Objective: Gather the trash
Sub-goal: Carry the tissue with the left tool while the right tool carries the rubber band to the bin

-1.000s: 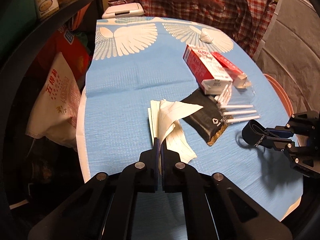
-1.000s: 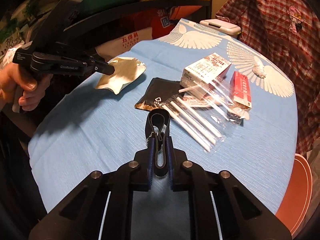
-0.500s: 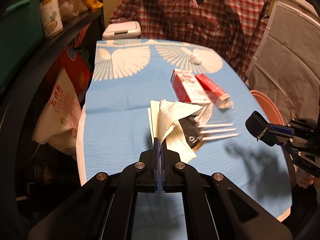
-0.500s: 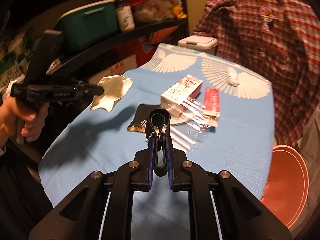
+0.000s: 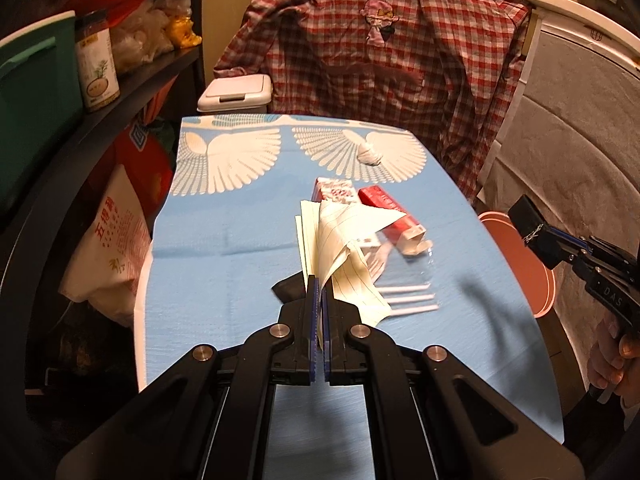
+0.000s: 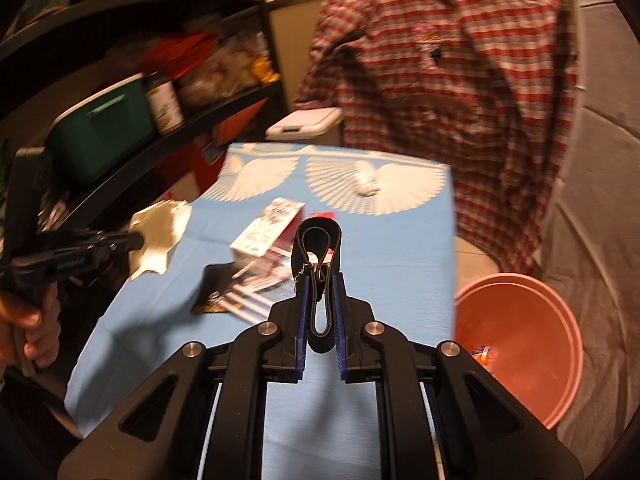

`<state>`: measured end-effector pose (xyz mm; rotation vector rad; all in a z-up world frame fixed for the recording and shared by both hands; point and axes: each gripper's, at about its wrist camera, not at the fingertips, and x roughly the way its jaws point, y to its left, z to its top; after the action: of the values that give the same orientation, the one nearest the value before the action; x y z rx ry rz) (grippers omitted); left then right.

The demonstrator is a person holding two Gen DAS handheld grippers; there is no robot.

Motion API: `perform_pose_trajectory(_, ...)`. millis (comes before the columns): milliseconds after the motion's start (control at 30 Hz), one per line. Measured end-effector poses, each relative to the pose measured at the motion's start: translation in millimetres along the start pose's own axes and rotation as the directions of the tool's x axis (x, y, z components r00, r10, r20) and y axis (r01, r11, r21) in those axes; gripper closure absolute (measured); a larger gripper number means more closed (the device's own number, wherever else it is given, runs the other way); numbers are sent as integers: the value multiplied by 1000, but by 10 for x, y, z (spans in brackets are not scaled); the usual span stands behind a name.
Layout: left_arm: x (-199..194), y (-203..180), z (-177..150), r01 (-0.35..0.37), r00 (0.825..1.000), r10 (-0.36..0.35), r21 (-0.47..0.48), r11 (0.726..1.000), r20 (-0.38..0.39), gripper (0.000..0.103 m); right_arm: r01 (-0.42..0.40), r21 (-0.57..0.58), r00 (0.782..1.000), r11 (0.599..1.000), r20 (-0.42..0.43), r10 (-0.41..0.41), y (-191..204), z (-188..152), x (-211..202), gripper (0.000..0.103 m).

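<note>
Trash is half gathered: we grip folded paper [image 5: 340, 240] in the left gripper [image 5: 319, 284] and a black strap [image 6: 318, 264] in the right gripper [image 6: 320, 300], while cartons [image 5: 336, 194] and straws [image 5: 408, 300] remain on the table [image 5: 224, 288], the orange bin [image 6: 520, 340] beside it.

A left tool [image 5: 320, 292] with blue-padded fingers pinched together grips a crumpled sheet of lined paper [image 5: 344, 248], held above a table [image 5: 224, 272] covered in a blue cloth with white wing patterns. Beyond the paper lie a red and white carton [image 5: 334, 191], a red box [image 5: 390, 210], a clear packet of white straws [image 5: 408, 298] and a black wrapper [image 5: 290, 289]. A small white crumpled wad [image 5: 369, 155] sits at the far end. At the right edge, a right tool [image 5: 560, 242] clamps a black strap [image 5: 528, 222], with a hand [image 5: 614, 354] on its grip. Under it stands an orange bin [image 5: 520, 256]. A red plaid shirt [image 5: 380, 60] hangs behind; a white lidded bin [image 5: 236, 92] stands far left.
</note>
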<state>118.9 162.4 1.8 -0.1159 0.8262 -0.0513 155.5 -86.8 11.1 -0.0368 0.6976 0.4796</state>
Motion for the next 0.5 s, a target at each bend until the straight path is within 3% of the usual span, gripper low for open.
perform_pose_trajectory(500, -65, -417, 122, 30, 996, -31, 11, 999, 82, 101, 112, 50, 993, 993, 43, -114, -332, 12, -176, 91)
